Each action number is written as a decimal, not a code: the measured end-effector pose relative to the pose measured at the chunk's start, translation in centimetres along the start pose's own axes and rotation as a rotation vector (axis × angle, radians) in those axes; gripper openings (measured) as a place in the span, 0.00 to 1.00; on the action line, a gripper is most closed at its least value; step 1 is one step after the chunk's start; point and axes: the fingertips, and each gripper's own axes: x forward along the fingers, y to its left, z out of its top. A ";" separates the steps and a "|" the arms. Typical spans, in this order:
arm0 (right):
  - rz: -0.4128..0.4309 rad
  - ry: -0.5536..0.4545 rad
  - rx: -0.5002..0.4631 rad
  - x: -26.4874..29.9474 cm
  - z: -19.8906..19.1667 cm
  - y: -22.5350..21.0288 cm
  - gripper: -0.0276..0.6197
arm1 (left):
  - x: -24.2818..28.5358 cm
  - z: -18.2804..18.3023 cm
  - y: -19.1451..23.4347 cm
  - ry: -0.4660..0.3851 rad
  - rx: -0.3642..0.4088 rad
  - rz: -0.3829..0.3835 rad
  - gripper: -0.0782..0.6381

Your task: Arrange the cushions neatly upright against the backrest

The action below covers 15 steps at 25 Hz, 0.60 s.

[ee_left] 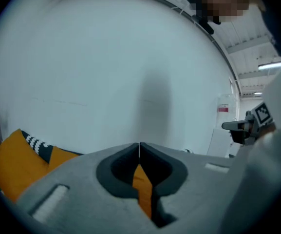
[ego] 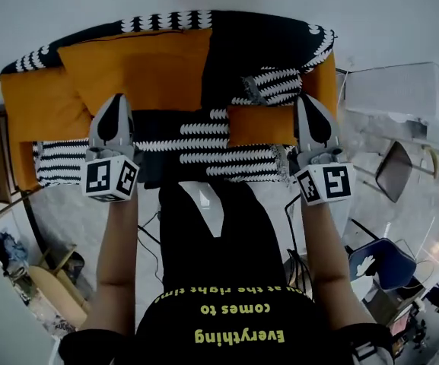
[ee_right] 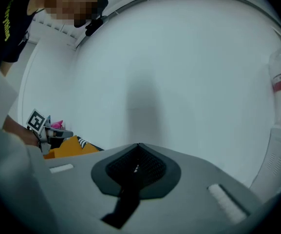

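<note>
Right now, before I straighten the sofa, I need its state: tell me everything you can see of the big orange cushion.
The big orange cushion is a soft-looking fabric rectangle with a dark seam near its top edge. It sits tilted on the left half of the sofa, seemingly leaning on the patterned backrest. The tip of the shut left gripper overlaps its lower edge; contact is unclear.

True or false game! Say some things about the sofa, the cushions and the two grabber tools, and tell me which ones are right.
The left gripper and the right gripper both have shut jaws. True.
The left gripper is clamping the big orange cushion. False: nothing is between its jaws.
The small orange cushion lies nearer the right gripper. True.
The sofa is plain red. False: it is orange, with a black-and-white patterned cover.
</note>
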 end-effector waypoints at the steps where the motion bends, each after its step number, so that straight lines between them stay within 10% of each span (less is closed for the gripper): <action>1: -0.013 0.013 -0.005 -0.8 -0.7 -1.8 0.06 | 0.3 -1.0 -2.0 0.024 -0.012 -0.012 0.12; 7: -0.108 0.115 0.075 -3.8 -8.8 -10.3 0.08 | 3.1 -8.7 -10.4 0.176 -0.036 -0.112 0.24; 15: -0.175 0.562 0.297 -4.2 -32.6 -19.3 0.27 | 9.7 -27.9 -19.1 0.499 -0.093 -0.225 0.40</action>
